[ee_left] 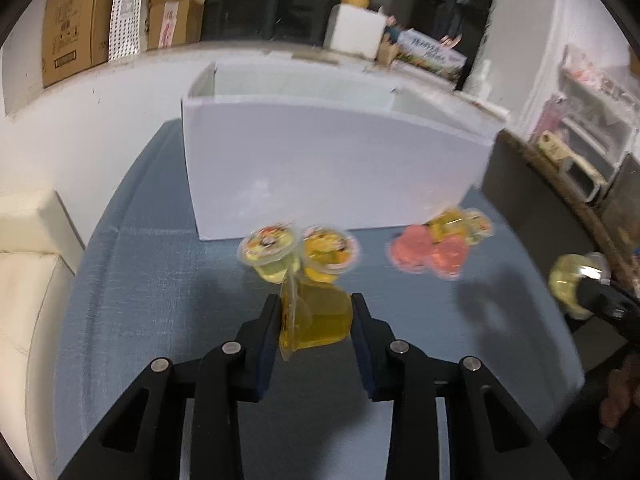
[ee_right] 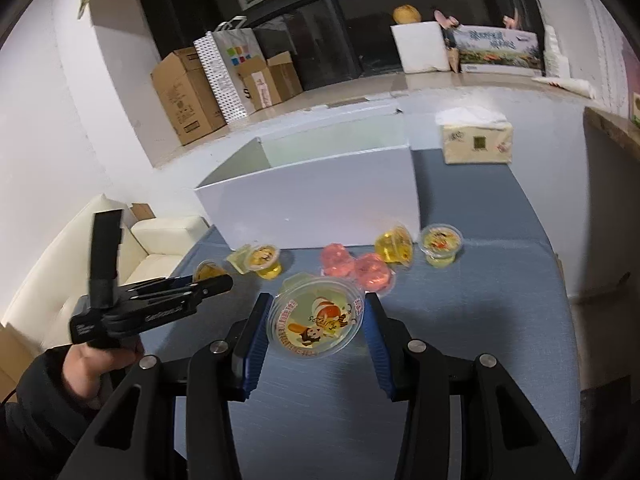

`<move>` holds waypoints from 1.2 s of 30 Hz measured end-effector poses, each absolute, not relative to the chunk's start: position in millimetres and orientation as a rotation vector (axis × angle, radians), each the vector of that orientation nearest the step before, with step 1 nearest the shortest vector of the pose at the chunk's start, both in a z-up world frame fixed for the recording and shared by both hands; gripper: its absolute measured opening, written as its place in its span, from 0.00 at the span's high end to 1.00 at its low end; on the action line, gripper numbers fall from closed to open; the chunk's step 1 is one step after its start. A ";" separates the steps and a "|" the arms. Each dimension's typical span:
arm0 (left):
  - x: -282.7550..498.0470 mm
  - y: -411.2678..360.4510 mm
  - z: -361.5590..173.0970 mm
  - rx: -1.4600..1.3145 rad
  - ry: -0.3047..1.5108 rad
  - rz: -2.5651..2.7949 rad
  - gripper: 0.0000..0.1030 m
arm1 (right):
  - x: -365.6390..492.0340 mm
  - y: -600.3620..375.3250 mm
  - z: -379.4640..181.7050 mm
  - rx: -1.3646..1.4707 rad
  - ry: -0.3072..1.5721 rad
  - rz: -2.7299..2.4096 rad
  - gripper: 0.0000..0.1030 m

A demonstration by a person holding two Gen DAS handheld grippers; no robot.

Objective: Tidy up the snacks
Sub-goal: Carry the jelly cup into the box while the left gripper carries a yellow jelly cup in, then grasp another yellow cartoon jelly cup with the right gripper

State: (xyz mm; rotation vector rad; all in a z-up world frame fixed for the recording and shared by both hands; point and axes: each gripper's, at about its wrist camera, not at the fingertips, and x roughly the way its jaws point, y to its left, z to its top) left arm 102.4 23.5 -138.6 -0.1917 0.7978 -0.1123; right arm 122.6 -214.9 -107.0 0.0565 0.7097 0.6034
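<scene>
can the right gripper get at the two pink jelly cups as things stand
Probably not yet: the right gripper is shut on a yellow jelly cup, so it has no free grip. The path looks free, though; the pink jelly cups lie just ahead on the blue cloth, with nothing between.

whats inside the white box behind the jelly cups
The white box is open-topped. The right wrist view shows bare pale inner walls and no snacks in the visible upper part. Its front wall hides the floor, so I cannot tell whether anything lies at the bottom.
</scene>
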 end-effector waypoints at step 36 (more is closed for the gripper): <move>224.6 41.6 -35.2 -0.118 0.662 -0.086 0.00 | 293.0 -185.8 -34.2 0.081 0.679 0.543 0.00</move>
